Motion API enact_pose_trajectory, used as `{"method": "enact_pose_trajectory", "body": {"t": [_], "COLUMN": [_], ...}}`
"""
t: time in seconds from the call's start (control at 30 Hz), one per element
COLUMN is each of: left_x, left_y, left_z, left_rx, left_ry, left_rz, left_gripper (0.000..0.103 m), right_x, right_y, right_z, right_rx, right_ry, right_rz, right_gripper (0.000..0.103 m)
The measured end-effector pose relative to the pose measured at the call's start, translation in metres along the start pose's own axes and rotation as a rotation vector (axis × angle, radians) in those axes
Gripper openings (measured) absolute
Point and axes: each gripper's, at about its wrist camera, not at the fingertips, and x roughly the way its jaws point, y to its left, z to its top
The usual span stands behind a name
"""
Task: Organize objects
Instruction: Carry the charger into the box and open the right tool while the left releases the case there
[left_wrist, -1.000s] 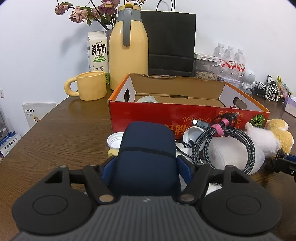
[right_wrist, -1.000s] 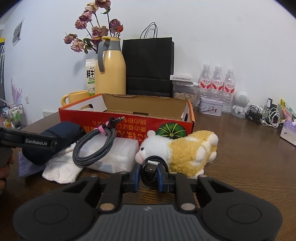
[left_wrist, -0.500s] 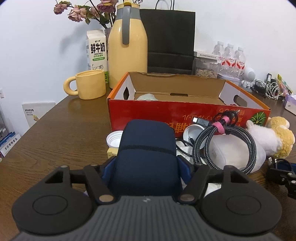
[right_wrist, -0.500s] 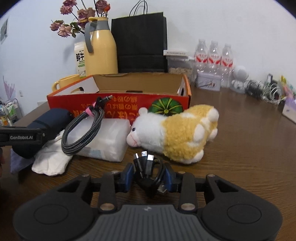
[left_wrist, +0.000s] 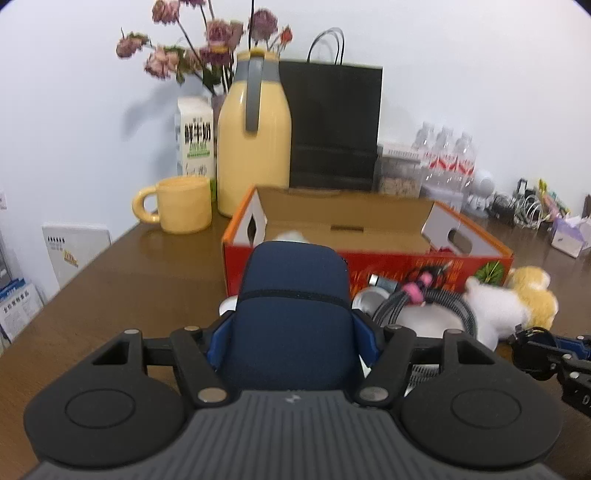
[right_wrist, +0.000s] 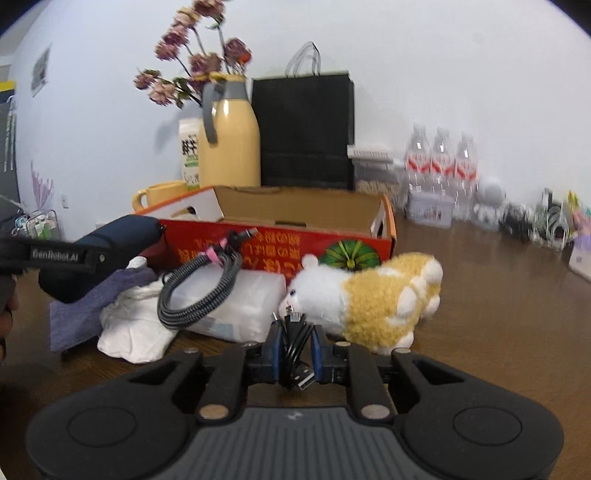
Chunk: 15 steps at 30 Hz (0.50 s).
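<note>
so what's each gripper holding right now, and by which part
The left gripper clamps the navy pouch across its near end. The right gripper pinches a small black cable bundle around its middle.

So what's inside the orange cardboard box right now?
In the orange box, only something pale white shows near its left end. The navy pouch in the left claw and the box's front wall hide the rest.

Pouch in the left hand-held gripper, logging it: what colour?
Navy blue pouch, clearest in the left wrist view.
</note>
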Motion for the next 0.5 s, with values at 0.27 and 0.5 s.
{"method": "enact_pose_trajectory", "body": {"t": [0.27,0.5], "left_x": [-0.002,0.036], "left_y": [-0.013,-0.025], "left_z": [0.042,0.077], "left_rx": [0.021,-0.009], "left_ry": [-0.081,-0.084], "left_rz": [-0.025,-0.029], "left_gripper": [0.067,0.067], "right_x": [0.003,0.046], "right_y": [0.007,0.013], "right_z": [0.051,0.099], "right_rx": [-0.048,-0.037], "right_ry": [-0.114,-0.153], "right_rz": [0.005,0.023], "right_gripper": [0.015,0.015]}}
